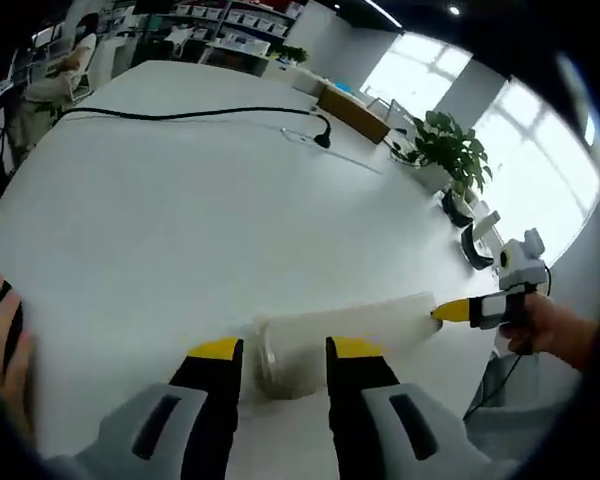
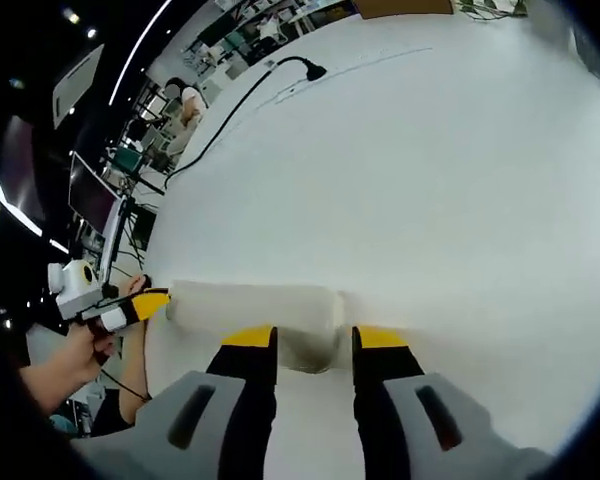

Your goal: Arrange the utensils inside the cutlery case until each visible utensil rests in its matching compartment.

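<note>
Between my left gripper's [image 1: 281,350] yellow-tipped jaws, which are standing apart, one end of a long frosted translucent plastic cutlery case [image 1: 340,335] is lying on the white table [image 1: 180,220]. I am reaching my right gripper [image 2: 314,338], jaws also spread, around its other end. Its contents are too blurred to tell. A black cable [image 1: 190,114] is trailing well beyond.

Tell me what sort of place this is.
Probably an open-plan office or lab: a large white table with a black cable across it, shelving and desks with monitors behind, and a potted plant by bright windows.
</note>
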`<state>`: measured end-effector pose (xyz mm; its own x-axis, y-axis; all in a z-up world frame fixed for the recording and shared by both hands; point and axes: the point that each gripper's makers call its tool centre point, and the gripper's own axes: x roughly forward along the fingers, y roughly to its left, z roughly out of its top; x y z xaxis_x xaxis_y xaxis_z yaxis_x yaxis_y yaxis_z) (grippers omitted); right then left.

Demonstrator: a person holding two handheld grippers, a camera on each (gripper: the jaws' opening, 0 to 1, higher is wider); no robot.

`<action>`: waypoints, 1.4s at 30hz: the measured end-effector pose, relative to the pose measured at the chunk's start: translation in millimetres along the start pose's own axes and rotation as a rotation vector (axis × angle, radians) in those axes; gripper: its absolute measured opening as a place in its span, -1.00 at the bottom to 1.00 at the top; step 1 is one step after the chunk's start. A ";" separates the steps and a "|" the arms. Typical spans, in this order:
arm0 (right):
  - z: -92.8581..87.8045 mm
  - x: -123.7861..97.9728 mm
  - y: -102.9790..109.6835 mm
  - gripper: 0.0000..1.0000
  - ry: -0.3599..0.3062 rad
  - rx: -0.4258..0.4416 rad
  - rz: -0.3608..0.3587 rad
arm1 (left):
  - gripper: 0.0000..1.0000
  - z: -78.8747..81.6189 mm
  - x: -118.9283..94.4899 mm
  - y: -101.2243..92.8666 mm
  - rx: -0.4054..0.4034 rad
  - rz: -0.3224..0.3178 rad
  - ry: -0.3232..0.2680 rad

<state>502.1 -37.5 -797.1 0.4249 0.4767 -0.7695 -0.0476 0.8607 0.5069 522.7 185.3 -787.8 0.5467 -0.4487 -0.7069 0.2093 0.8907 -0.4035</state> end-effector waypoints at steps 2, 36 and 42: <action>0.0 -4.2 1.1 -0.32 -0.009 -0.016 -0.007 | -0.07 2.6 -4.0 -3.3 -0.025 -0.025 -0.012; -36.8 -267.0 168.1 0.60 -0.619 -0.814 0.202 | 0.99 5.9 -294.3 -117.1 0.382 -0.150 -0.550; -50.8 -286.2 172.4 0.83 -0.680 -0.853 0.205 | 0.99 -3.9 -326.2 -110.9 0.388 -0.115 -0.582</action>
<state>326.3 -16.4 -509.2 0.7326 0.6518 -0.1958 -0.6694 0.7421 -0.0342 318.1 232.6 -514.7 0.8257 -0.5260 -0.2038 0.5061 0.8504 -0.1442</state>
